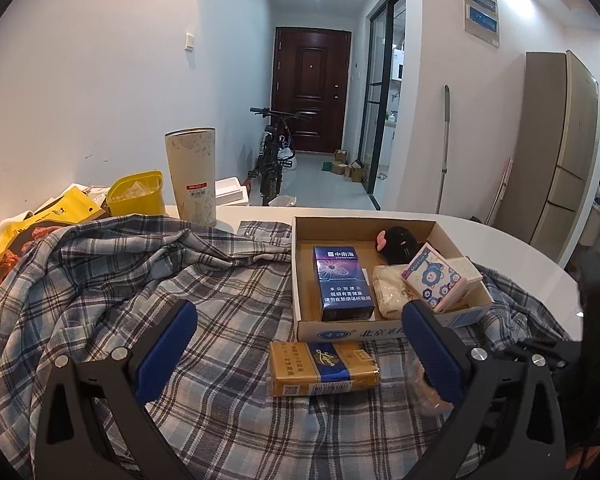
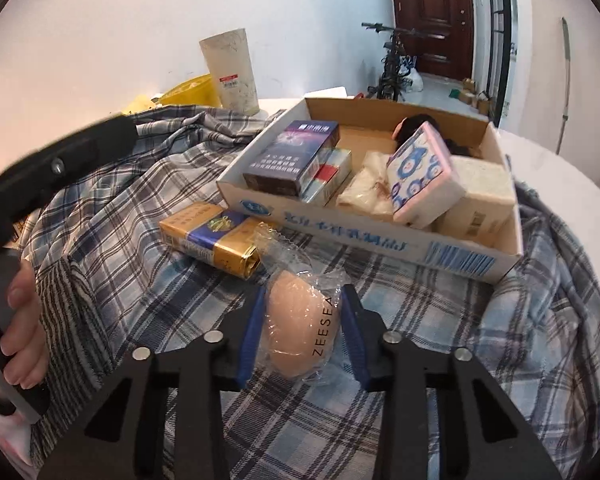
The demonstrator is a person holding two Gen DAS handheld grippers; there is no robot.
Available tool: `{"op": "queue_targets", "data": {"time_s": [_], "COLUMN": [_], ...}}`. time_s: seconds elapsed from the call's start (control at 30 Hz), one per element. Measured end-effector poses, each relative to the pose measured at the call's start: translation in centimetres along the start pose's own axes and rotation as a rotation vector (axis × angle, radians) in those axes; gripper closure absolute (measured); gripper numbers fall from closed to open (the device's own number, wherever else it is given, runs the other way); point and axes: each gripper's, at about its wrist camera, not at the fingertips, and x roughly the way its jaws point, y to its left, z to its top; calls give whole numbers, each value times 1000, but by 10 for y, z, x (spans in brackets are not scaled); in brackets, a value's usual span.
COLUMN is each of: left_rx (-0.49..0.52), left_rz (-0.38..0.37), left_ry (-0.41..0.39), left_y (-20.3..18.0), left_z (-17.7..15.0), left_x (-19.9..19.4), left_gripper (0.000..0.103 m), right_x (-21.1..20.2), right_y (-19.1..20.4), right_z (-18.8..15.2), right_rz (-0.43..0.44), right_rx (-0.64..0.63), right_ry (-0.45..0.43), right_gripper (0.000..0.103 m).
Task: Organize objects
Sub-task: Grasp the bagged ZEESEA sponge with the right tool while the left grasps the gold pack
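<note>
Though wrapped in slippery, crinkly film, the beauty sponge [image 2: 300, 330], low centre in the right wrist view on the plaid shirt [image 2: 140, 208], is light, soft and squashy; take it across its plump middle. Right gripper [image 2: 302, 334]: narrowed, pads against the wrapper. Left gripper [image 1: 300, 344]: wide, empty, over the gold cigarette pack [image 1: 324, 368]. Cardboard tray [image 2: 364, 240] just beyond.

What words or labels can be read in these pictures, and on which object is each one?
"ZEESEA": clear wrapper of the beige makeup sponge between the right gripper pads.
"中南海": top of the blue cigarette pack.
Blue print on the cardboard box front: partly hidden, unsure.
Gold cigarette pack, cup sticker: too small.
</note>
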Motion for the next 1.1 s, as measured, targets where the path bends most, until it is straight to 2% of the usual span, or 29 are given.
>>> {"op": "queue_targets", "data": {"time_s": [0.17, 0.27, 0.33, 0.53, 0.67, 0.83, 0.93, 1.03, 1.1], "left_rx": [16, 1, -6, 33, 38, 34, 3, -25, -21], "left_rz": [-18, -99, -113, -69, -76, -51, -40, -62, -68], "left_ry": [36, 120, 170, 309, 360, 434, 462, 473, 477], "left_y": [-4, -8, -11, -20, -20, -20, -15, -11, -11], "left_z": [-3, -8, -13, -29, -36, -41, -43, -44, -45], "left_x": [8, 21, 32, 66, 77, 92, 98, 100, 100], "left_gripper": [0, 0, 0, 0, 0, 0, 0, 12, 13], "right_x": [-23, -35, -40, -41, -43, -42, -42, -42, -43], "right_y": [-2, -1, -2, -5, -7, -10, -9, -10, -10], "right_z": [7, 11, 12, 16, 16, 14, 14, 14, 14], "right_rz": [-66, -100, -99, -109, -110, -110, -111, -114, -117], "right_rx": [-12, -24, -25, -23, -14, -1, -1, -2, -2], "right_ry": [-114, -177, -199, -202, -204, -199, -200, -203, -209], "right_gripper": [68, 68, 68, 67, 67, 67, 67, 67, 67]}}
